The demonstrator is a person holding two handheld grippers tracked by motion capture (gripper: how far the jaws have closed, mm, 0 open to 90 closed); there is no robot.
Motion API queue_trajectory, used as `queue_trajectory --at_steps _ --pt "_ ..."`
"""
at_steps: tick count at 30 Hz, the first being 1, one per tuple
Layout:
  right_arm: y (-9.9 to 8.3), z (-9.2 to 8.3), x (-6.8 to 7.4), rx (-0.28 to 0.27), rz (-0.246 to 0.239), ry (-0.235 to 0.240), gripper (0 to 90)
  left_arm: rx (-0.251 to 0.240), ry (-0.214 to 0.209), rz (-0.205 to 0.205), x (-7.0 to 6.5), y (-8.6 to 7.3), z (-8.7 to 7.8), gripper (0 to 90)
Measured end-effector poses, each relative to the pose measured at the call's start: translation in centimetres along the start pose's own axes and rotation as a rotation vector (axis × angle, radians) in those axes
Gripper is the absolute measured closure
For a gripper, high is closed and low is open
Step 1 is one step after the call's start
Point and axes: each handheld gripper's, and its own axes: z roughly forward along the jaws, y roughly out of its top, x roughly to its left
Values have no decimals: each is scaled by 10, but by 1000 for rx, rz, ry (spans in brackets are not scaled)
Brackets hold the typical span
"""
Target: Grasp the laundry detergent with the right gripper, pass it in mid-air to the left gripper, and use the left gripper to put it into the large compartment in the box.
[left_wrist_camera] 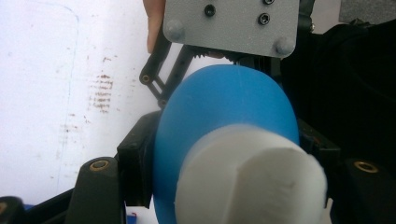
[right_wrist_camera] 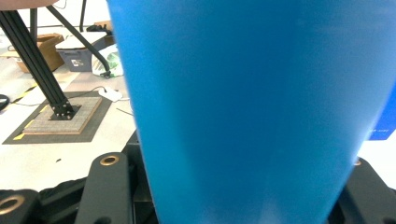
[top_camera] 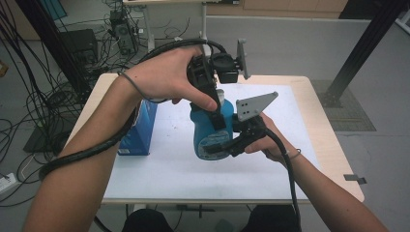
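A blue bottle (top_camera: 203, 128) with a white cap (top_camera: 221, 95) is held over the white mat (top_camera: 164, 169) by both grippers. My left gripper (top_camera: 218, 108) comes down from above, its jaws shut on the cap (left_wrist_camera: 252, 177), with the bottle's blue shoulder (left_wrist_camera: 224, 98) just beyond. My right gripper (top_camera: 220, 147) reaches in from the right and is shut on the bottle's blue body (right_wrist_camera: 243, 93), which sits between its two black jaws. The right gripper's grey plate (left_wrist_camera: 231, 25) shows beyond the bottle in the left gripper view.
A blue carton (top_camera: 140, 128) stands on the table's left side, beside my left forearm. The wooden table edge (top_camera: 333, 150) frames the mat. Cables (top_camera: 29, 96) cover the floor at left; a black frame post (top_camera: 362, 43) rises at right.
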Motion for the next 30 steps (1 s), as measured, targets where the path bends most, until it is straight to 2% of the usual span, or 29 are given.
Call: queue_trajectory --at_steps 30 --pt "0 -1 1 -7 -3 0 424 -4 15 3 -4 2 -1 368"
